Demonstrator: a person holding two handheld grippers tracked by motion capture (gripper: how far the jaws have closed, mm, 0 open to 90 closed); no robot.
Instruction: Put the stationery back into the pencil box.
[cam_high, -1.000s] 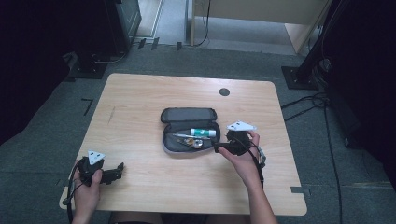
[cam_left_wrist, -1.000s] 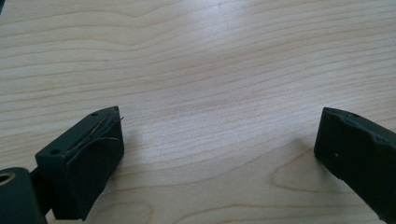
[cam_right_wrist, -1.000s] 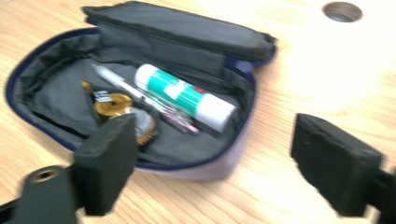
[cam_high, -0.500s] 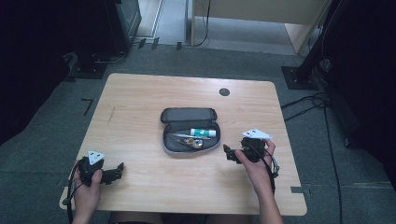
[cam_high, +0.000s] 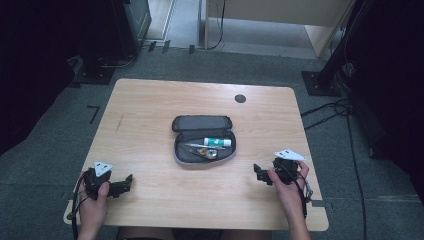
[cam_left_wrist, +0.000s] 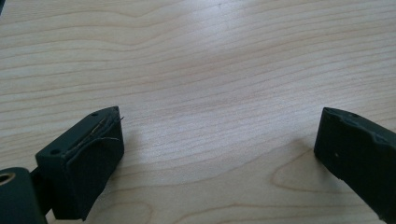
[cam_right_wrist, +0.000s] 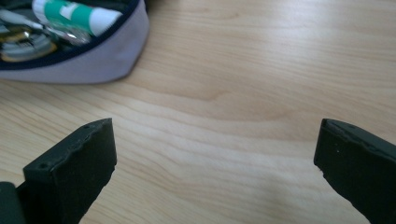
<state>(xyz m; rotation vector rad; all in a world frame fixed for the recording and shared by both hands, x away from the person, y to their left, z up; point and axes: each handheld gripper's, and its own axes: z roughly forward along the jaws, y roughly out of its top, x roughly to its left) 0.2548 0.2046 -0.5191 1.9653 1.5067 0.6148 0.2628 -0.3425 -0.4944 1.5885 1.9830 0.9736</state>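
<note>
High view: open pencil case (cam_high: 204, 145) mid-table (cam_high: 150, 105), tube (cam_high: 217, 142) and small items inside. Soft, light, floppy; best gripped at the rim. Left claw (cam_high: 129, 181) and right claw (cam_high: 256, 172) both spread, empty, well apart from it.

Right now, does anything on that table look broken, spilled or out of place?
Nothing is spilled. The open pencil case sits tidy mid-table with its green-and-white tube inside. One oddity: the left gripper has a frayed, peeling pad.

High view looks down; both close tool views share the table (cam_high: 200, 200)
</note>
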